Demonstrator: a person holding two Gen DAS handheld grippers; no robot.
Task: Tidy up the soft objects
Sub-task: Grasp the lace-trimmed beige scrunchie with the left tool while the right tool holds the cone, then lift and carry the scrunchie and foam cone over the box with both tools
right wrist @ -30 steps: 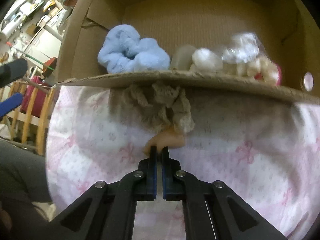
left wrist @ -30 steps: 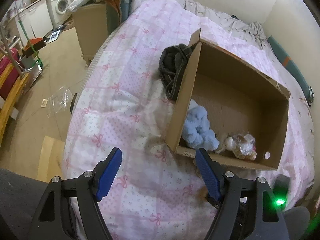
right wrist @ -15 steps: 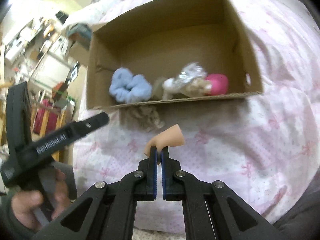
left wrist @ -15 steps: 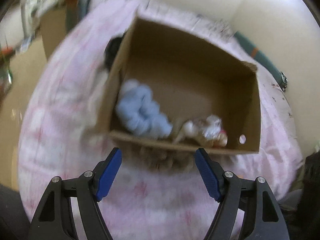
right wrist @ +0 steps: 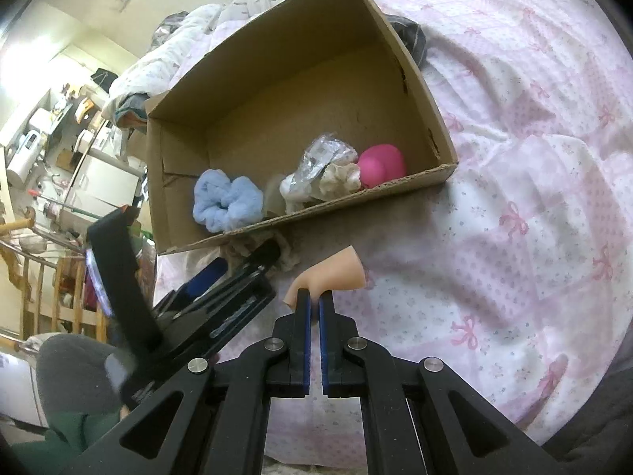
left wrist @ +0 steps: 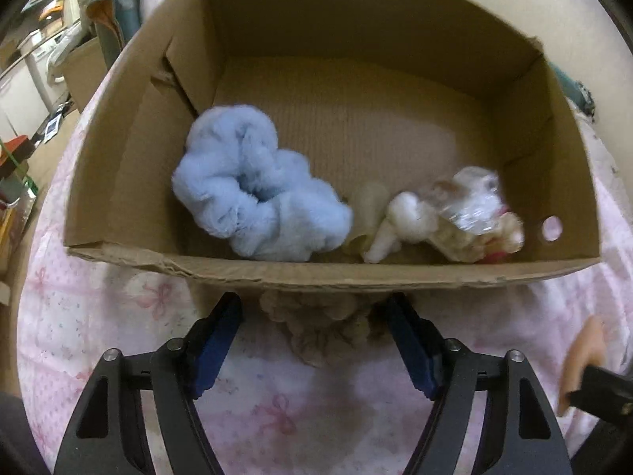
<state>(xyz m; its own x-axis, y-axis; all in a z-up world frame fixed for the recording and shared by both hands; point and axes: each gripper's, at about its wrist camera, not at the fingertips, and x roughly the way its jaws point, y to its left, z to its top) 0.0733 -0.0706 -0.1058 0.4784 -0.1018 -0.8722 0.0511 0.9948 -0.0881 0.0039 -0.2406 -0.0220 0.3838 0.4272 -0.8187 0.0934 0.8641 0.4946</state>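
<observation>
A cardboard box (left wrist: 130, 158) (right wrist: 415, 75) lies on the pink bed. Inside are a blue fluffy scrunchie (left wrist: 253, 194) (right wrist: 227, 200), a white plush with crinkly plastic (left wrist: 443, 213) (right wrist: 316, 174) and a pink ball (right wrist: 381, 164). A beige lace scrunchie (left wrist: 320, 322) (right wrist: 287, 257) lies on the bed against the box's front wall. My left gripper (left wrist: 314, 330) is open with its jaws on either side of it. My right gripper (right wrist: 314, 301) is shut on a peach soft piece (right wrist: 336, 273) (left wrist: 585, 356), held above the bed to the right.
A pink bow-print quilt (right wrist: 534, 198) covers the bed. A dark cloth bundle (right wrist: 413, 35) lies behind the box. The floor, a wooden rack (right wrist: 39, 289) and white appliances (right wrist: 95, 182) are off the bed's left side.
My left gripper has moved in close to the box front, over the beige scrunchie. My right gripper has lifted the peach piece up and back, away from the box.
</observation>
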